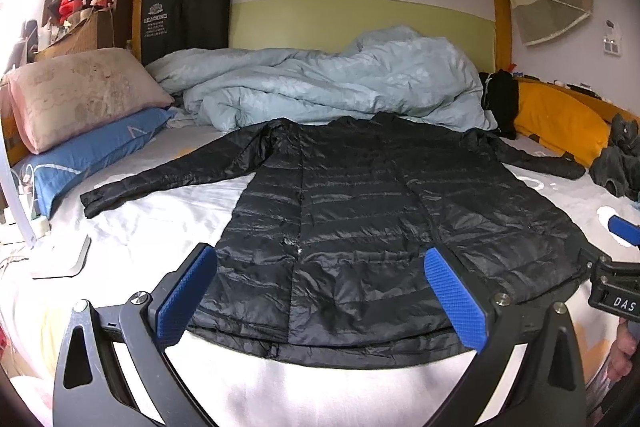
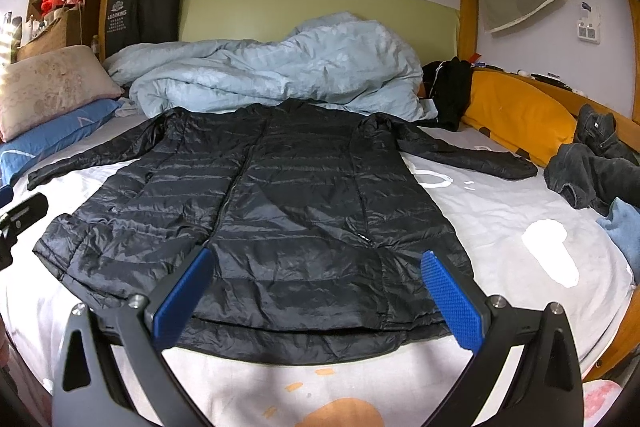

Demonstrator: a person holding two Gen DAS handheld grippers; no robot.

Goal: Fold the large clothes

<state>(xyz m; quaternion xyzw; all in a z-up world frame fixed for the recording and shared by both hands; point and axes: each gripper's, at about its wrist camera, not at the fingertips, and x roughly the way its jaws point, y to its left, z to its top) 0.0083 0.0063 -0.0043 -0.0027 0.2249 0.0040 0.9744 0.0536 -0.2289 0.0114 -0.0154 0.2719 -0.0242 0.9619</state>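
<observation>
Left wrist view: black jacket (image 1: 352,211) flat on bed (image 1: 160,211); left tongs (image 1: 320,275) and right tongs (image 2: 318,275) wide, empty.

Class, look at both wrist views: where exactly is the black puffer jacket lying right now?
The black puffer jacket lies flat, sleeves out, mid-bed in both views, before the rumpled blue duvet, its hem nearest the open tongs.

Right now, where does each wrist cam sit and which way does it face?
Left wrist: above the bed's near edge, facing the hem of the black jacket; left gripper open, right gripper at the right edge.
Right wrist: same edge, further right; right gripper open.
Shared: jacket, blue duvet, yellow pillow.
</observation>
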